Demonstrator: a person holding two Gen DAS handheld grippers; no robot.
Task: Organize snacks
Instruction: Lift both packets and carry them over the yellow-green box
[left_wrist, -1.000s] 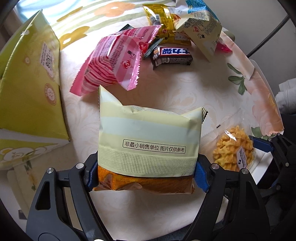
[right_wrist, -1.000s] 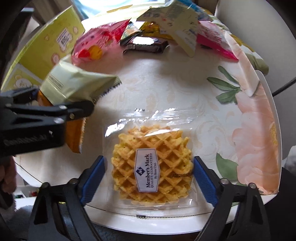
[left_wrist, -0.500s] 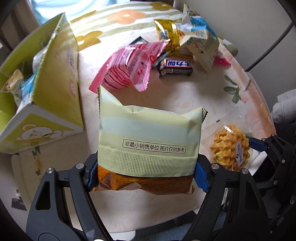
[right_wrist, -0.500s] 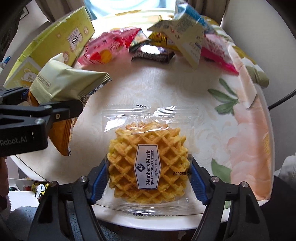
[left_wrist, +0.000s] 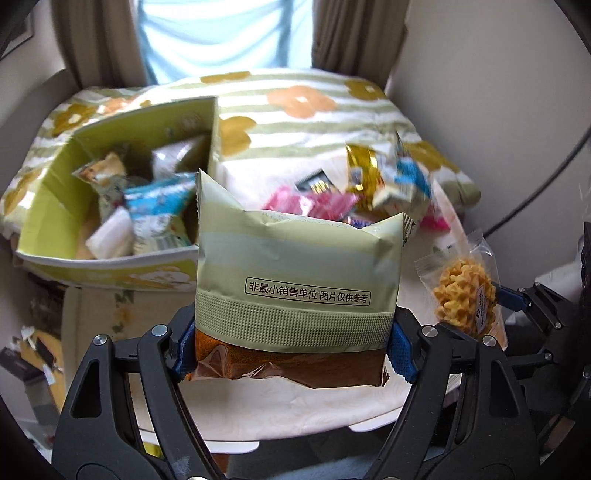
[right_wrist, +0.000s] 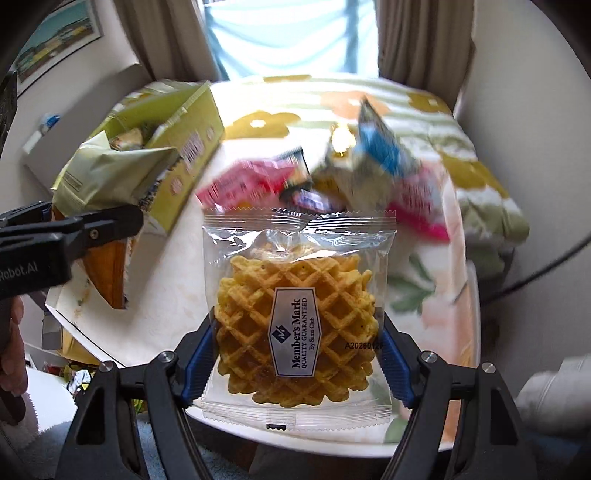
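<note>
Left hand-held gripper: my 2 blue pads are clamped on the lower sides of the green pack, which I hold upright above the counter.
Right hand-held gripper: my 2 pads pinch the clear waffle pack at its side edges; it is lifted clear of the counter, label facing the camera.
Green pack: between box and loose pile, in front of the box's near right corner in the left view.
Waffle pack: to the right of the green pack, apart from it.
Box: yellow-green, open top, several snacks inside, on the counter's left side.
Loose pile: pink, gold and blue-white packs plus 1 dark bar, blurred, at the counter's far side.
Background: flowered bedding behind the counter, curtains beyond.
</note>
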